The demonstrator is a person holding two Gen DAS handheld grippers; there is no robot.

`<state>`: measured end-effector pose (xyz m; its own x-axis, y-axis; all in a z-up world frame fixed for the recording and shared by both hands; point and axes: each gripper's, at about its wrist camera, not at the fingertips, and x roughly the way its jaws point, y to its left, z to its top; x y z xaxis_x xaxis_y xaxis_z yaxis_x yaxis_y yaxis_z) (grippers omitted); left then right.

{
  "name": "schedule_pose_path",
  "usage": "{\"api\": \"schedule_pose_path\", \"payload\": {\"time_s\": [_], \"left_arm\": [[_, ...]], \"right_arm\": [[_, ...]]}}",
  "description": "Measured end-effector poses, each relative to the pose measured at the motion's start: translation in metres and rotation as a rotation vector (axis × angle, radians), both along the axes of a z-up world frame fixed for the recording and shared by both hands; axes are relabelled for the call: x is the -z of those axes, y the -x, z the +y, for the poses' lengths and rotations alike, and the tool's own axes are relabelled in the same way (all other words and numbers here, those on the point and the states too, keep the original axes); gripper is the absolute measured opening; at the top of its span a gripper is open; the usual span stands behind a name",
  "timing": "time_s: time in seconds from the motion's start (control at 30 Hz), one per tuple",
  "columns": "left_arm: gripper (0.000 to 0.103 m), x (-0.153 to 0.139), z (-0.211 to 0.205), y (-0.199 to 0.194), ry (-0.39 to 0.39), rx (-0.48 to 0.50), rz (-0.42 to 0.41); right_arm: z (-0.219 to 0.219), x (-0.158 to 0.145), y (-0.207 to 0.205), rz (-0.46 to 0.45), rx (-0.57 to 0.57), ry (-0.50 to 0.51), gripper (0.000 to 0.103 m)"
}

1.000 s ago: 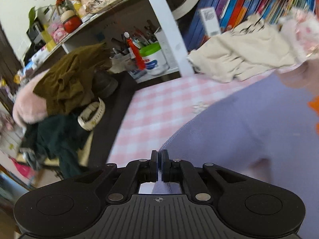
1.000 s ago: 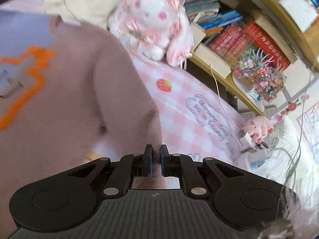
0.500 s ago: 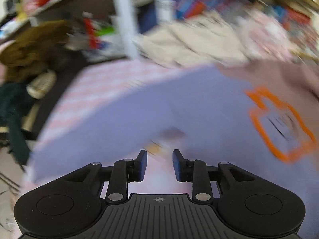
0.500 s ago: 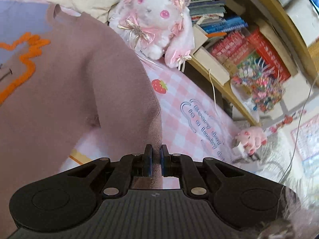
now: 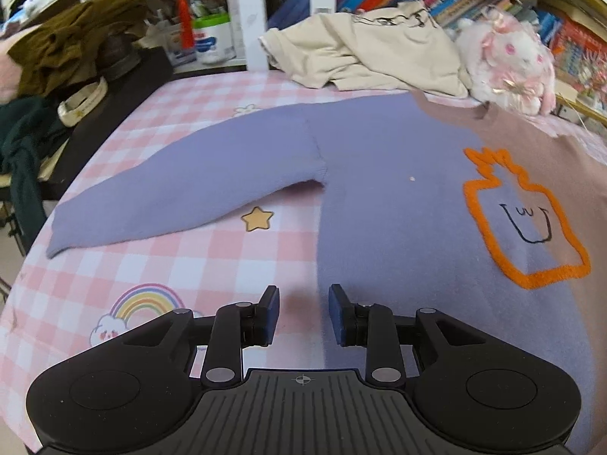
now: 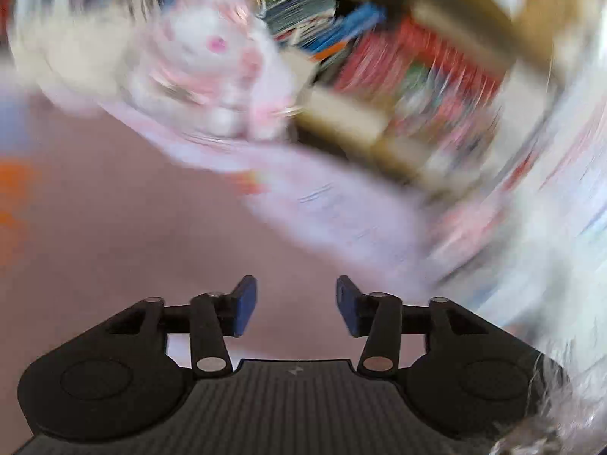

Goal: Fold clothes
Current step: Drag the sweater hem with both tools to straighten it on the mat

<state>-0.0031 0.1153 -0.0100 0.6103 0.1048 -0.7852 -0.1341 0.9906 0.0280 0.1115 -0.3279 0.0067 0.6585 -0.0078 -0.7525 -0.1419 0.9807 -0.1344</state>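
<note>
Lying flat, soft knit sweater, checked cloth

I see a sweater half lavender-blue, half dusty mauve, with an orange outline motif at three o'clock. Under it lies a pink-and-white checked cloth, rainbow print at eight o'clock.

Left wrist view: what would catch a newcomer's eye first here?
The two-tone sweater spread flat on the pink checked cloth, purple sleeve stretched out leftward, with an orange-outlined face design on its chest. Behind it lie a cream garment and a plush bunny.
</note>
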Motion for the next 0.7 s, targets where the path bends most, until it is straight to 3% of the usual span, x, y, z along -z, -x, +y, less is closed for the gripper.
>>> {"api": "schedule_pose_path", "payload": {"time_s": [0.07, 0.17, 0.27, 0.33, 0.37, 0.4, 0.47, 0.7], "left_arm": [[0.029, 0.002, 0.003, -0.004, 0.002, -0.012, -0.002], [0.029, 0.004, 0.007, -0.015, 0.024, -0.019, -0.007], [0.029, 0.006, 0.007, -0.027, 0.04, -0.005, -0.008], [0.023, 0.008, 0.005, -0.034, 0.047, 0.021, -0.006], [0.021, 0.008, 0.003, -0.037, 0.045, 0.04, -0.004], [0.009, 0.008, 0.0, -0.04, 0.033, 0.071, -0.001], [0.004, 0.009, -0.006, -0.047, -0.009, 0.119, 0.001], [0.004, 0.011, -0.006, -0.057, -0.062, 0.141, -0.013]], "right_arm": [[0.006, 0.006, 0.025, 0.079, -0.003, -0.162, 0.049], [0.021, 0.018, 0.057, 0.141, -0.003, -0.253, 0.05], [0.037, 0.028, 0.077, 0.162, -0.006, -0.255, 0.05], [0.046, 0.032, 0.086, 0.161, -0.032, -0.212, 0.049], [0.05, 0.032, 0.09, 0.149, -0.05, -0.186, 0.043], [0.051, 0.031, 0.093, 0.153, -0.06, -0.19, 0.029], [0.052, 0.03, 0.099, 0.171, -0.074, -0.22, 0.012], [0.071, 0.03, 0.106, 0.153, -0.092, -0.187, 0.011]]}}
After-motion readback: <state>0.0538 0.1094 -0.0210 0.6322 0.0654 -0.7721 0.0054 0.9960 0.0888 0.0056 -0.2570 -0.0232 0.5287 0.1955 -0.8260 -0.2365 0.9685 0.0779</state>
